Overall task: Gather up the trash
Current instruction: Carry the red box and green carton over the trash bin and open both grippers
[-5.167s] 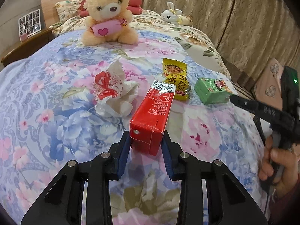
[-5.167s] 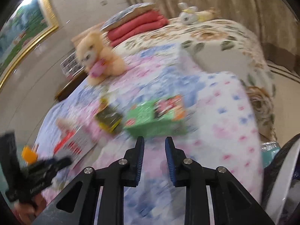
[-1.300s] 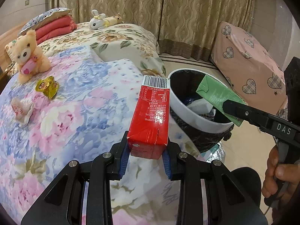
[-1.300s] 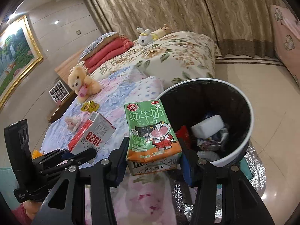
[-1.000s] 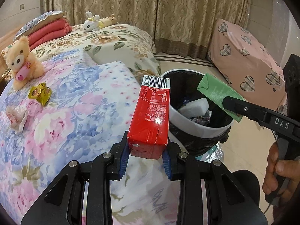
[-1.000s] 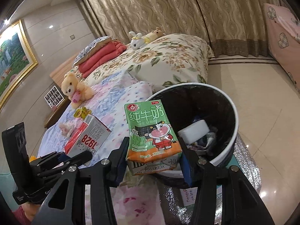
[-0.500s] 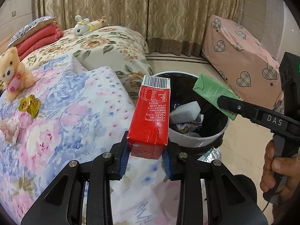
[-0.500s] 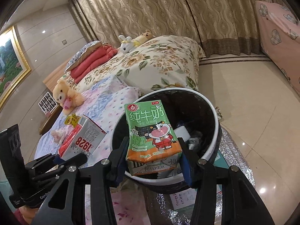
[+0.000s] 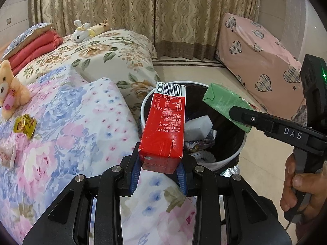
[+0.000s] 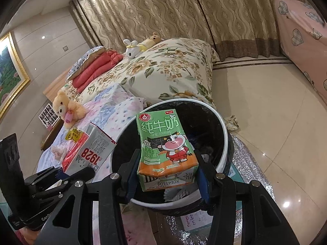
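My left claw (image 9: 159, 174) is clamped on the red carton (image 9: 164, 127), long axis pointing away, its far end just over the bin's (image 9: 242, 147) near-left rim. My right claw (image 10: 165, 178) grips the green carton (image 10: 165, 150), already above the bin's mouth. Nothing blocks either drop, I judge. Farther left, a yellow wrapper (image 9: 24, 125) lies on the bed (image 9: 67, 126).

walls: patterned beige curtains (image 9: 163, 10) | floor: glossy cream tiles (image 10: 276, 112) | furniture: floral-quilted bed (image 9: 98, 51) | wall: gold-framed painting (image 10: 8, 77)
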